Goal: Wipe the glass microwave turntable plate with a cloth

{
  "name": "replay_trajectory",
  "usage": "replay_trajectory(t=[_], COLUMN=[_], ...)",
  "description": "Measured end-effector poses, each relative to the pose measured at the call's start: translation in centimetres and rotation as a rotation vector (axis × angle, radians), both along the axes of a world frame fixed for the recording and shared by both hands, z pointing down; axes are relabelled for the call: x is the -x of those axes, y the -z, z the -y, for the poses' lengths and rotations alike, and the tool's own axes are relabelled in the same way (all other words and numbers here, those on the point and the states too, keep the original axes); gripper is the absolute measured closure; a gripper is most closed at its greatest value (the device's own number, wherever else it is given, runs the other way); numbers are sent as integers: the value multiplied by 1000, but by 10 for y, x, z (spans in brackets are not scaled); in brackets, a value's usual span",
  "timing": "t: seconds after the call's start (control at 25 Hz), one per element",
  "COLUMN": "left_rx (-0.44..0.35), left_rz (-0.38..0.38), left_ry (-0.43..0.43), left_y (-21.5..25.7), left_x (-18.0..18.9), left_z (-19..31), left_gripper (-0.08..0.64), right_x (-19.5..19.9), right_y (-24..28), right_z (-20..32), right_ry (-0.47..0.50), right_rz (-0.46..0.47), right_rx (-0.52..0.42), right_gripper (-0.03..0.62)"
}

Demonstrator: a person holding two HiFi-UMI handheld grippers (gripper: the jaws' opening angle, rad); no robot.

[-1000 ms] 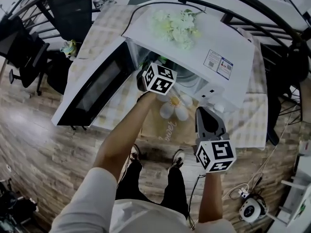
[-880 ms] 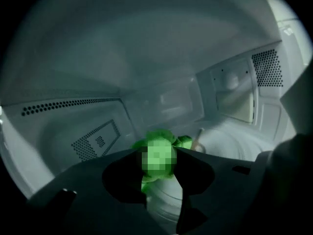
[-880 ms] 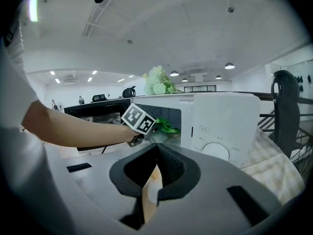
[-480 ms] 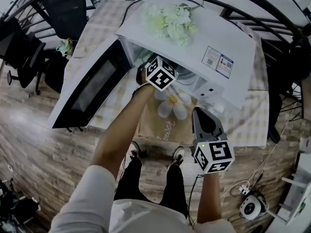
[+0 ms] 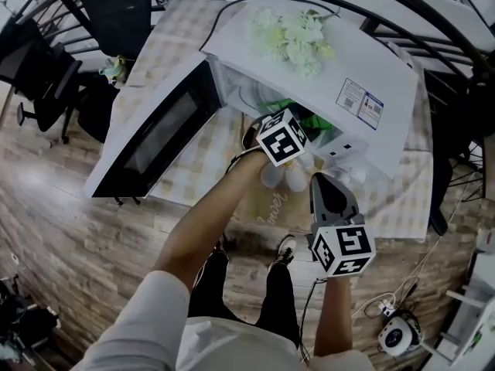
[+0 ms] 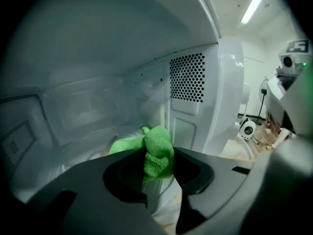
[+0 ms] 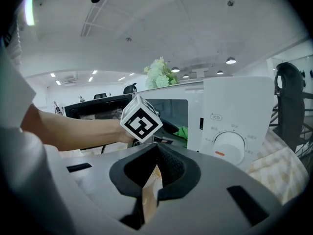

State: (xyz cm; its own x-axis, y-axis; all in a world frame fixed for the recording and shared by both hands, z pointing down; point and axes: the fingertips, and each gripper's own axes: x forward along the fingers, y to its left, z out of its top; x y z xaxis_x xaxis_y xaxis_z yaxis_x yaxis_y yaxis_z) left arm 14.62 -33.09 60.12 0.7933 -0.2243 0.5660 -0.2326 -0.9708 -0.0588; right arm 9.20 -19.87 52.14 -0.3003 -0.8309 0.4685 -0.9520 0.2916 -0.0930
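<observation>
The white microwave (image 5: 325, 68) stands on the table with its door (image 5: 155, 134) swung open to the left. My left gripper (image 5: 298, 126) reaches into the cavity, shut on a green cloth (image 6: 157, 151), whose free end lies on the pale cavity floor. That cloth (image 5: 311, 119) also peeks out of the opening in the head view. The glass turntable plate is hard to make out; only a pale curved edge (image 5: 249, 95) shows inside. My right gripper (image 5: 328, 182) hovers outside, below the control panel, jaws shut (image 7: 156, 148) on nothing.
White flowers (image 5: 292, 33) lie on top of the microwave. Its dial (image 7: 230, 146) faces my right gripper. A tan mat (image 5: 282, 199) with a daisy print lies on the chequered tablecloth (image 5: 174, 49) in front. Office chairs (image 5: 46, 76) stand at the left on the wood floor.
My left gripper has moved to the right inside the microwave mouth with the cloth, and more green now shows in the head view. The right gripper has stayed put.
</observation>
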Motion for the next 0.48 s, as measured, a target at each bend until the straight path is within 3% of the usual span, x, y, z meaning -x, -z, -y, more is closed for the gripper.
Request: replay_trajectory(t=[0.12,0.2,0.36,0.48], left_rx=[20,-50,-251,-250], left_rz=[-88,-118,-27,13], left_ry=[68,181,412,496], left_y=[11,21,26,18], left_x=[6,23,69,88], left_z=[12,38,102,132], left_gripper=[408,407,407,407], right_x=[1,1,-2,-4], right_y=[1,2,2,-1], right_z=[-2,-4,-7,-9], right_ry=[-1,-3,-13,-18], right_rz=[-4,-5,-4,2], right_rx=[0,0,-1,5], right_gripper=[580,580,580,580])
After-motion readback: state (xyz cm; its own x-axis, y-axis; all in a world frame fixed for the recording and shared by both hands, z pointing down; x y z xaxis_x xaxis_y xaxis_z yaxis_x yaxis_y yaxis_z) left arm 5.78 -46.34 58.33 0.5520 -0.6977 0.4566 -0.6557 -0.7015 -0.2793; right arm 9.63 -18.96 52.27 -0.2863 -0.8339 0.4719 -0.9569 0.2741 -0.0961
